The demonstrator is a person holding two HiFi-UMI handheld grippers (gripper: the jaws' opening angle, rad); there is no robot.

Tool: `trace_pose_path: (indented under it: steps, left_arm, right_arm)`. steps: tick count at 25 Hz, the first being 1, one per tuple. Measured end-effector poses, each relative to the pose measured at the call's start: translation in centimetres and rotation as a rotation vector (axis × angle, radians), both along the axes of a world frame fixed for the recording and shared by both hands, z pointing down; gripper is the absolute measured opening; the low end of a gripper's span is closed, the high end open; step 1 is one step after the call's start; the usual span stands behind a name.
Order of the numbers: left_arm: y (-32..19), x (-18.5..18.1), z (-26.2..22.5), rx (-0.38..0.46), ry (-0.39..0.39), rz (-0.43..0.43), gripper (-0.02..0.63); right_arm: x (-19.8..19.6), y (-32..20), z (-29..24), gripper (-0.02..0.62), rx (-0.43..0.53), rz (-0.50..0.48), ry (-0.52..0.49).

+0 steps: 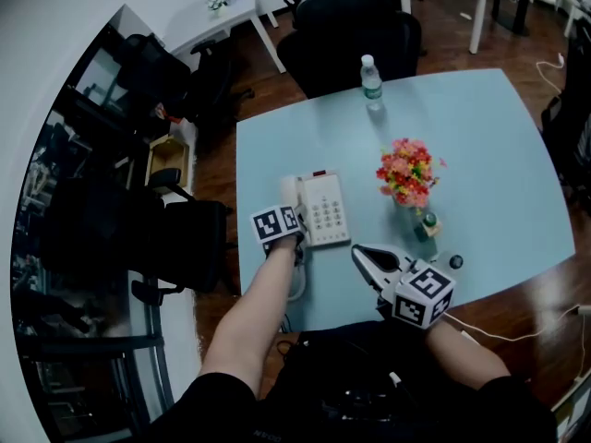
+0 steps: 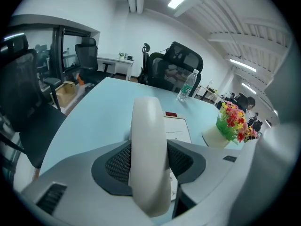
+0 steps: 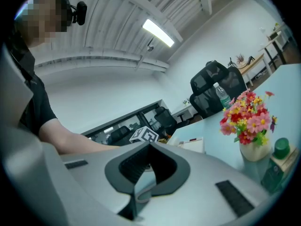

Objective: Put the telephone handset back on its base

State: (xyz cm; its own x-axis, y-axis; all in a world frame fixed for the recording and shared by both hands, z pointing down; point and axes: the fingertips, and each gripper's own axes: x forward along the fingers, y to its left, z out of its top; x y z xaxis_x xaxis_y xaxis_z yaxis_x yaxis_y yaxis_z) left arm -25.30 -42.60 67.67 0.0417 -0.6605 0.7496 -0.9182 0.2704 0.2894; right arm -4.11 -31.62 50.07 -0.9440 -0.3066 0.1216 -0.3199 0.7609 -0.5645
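Note:
A white telephone handset [image 2: 148, 145] stands lengthwise between my left gripper's [image 2: 149, 163] jaws, and both dark pads press on its sides. In the head view the handset [image 1: 290, 195] lies along the left side of the white base [image 1: 325, 210], with my left gripper [image 1: 295, 224] at its near end. Whether it rests in the cradle I cannot tell. The base's keypad face [image 2: 178, 128] shows just right of the handset. My right gripper [image 1: 363, 255] hovers near the table's front edge, right of the base. Its jaws [image 3: 140, 192] are shut with nothing between them.
On the light blue table [image 1: 480, 155] a pot of red and yellow flowers [image 1: 406, 173] stands right of the base, with a small green-capped bottle [image 1: 427, 224] beside it. A water bottle [image 1: 370, 81] stands at the far edge, and a black office chair [image 1: 351, 30] behind it.

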Motion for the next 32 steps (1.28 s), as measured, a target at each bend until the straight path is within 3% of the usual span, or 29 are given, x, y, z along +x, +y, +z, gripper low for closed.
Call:
trace_pose_path:
  steps: [11, 14, 15, 17, 23, 26, 28, 29, 30, 32]
  left_arm:
    - [-0.9, 0.1, 1.7, -0.050, -0.006, -0.007, 0.215]
    - [-0.7, -0.1, 2.0, -0.070, -0.076, 0.012, 0.229]
    - [-0.8, -0.1, 1.6, -0.061, -0.105, 0.021, 0.259]
    - [-1.0, -0.3, 0.6, -0.029, -0.125, 0.022, 0.259]
    - [0.0, -0.5, -2.0, 0.054, -0.109, 0.021, 0.259]
    - [1.0, 0.0, -3.6, 0.127, -0.058, 0.052, 0.257]
    - [2.3, 0.4, -4.7, 0.157, -0.037, 0.093, 0.181]
    - [3.2, 0.7, -5.2, 0.172, -0.028, 0.109, 0.070]
    - [4.2, 1.0, -5.9, 0.191, -0.013, 0.124, 0.000]
    - [6.2, 2.1, -7.4, 0.241, 0.023, 0.153, 0.000]
  right_arm:
    - [0.4, -1.1, 0.7, 0.015, -0.023, 0.006, -0.006]
    - [0.4, -1.3, 0.8, 0.015, -0.017, 0.009, -0.004]
    - [0.3, -1.4, 0.8, 0.015, -0.016, 0.009, -0.006]
    - [0.2, -1.4, 0.8, 0.015, -0.016, 0.009, -0.005]
    - [-0.1, -1.2, 0.2, 0.014, 0.004, 0.014, 0.000]
    - [-0.5, -0.8, 0.0, 0.015, 0.010, 0.019, -0.001]
    - [-0.7, -0.4, 0.0, 0.015, -0.007, 0.026, -0.016]
    - [-0.7, -0.1, -0.1, 0.015, -0.016, 0.027, -0.027]
    - [-0.8, 0.2, -0.1, 0.015, -0.020, 0.026, -0.035]
    - [-0.9, 0.9, -0.3, 0.014, -0.014, 0.020, -0.036]
